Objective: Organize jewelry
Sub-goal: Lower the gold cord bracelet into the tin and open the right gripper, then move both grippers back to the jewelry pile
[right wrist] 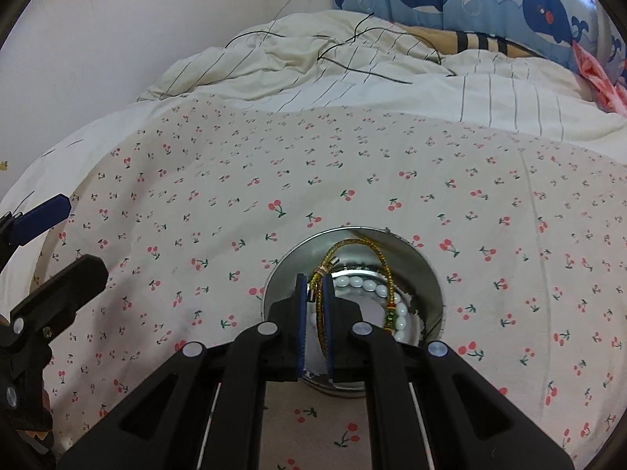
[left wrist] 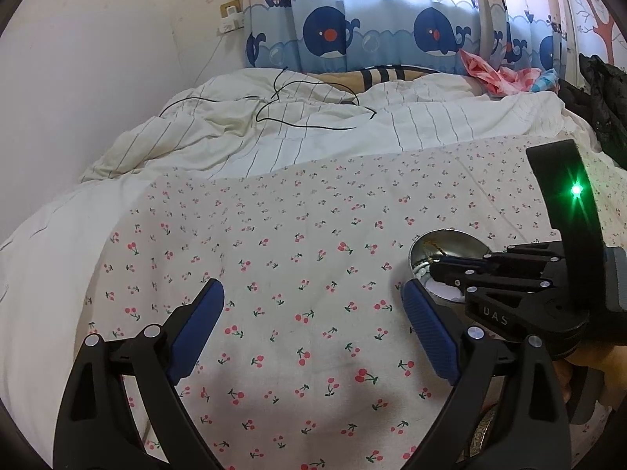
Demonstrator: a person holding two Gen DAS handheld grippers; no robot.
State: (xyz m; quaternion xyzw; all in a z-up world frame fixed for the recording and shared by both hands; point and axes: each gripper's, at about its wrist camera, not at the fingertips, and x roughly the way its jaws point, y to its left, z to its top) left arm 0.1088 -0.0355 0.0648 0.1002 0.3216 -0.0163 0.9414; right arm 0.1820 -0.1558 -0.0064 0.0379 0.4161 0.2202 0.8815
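A steel bowl (right wrist: 431, 274) sits on the cherry-print sheet (right wrist: 274, 180). A string of white beads (right wrist: 356, 282) lies inside it. My right gripper (right wrist: 313, 280) hangs over the bowl, shut on a gold and green cord (right wrist: 352, 243) that loops out ahead of the pads. In the left wrist view the bowl (left wrist: 450, 241) is at the right, with the right gripper (left wrist: 441, 264) reaching into it. My left gripper (left wrist: 313, 288) stands open above bare sheet (left wrist: 274, 235), left of the bowl, with nothing between its blue pads (left wrist: 196, 329).
A rumpled striped duvet (left wrist: 313, 129) with a black cable (left wrist: 313, 125) lies across the far bed. Behind it hangs a whale-print curtain (left wrist: 372, 31). Pink cloth (left wrist: 486, 70) and dark clothing (left wrist: 603, 94) sit at the far right. A wall (left wrist: 98, 78) bounds the left.
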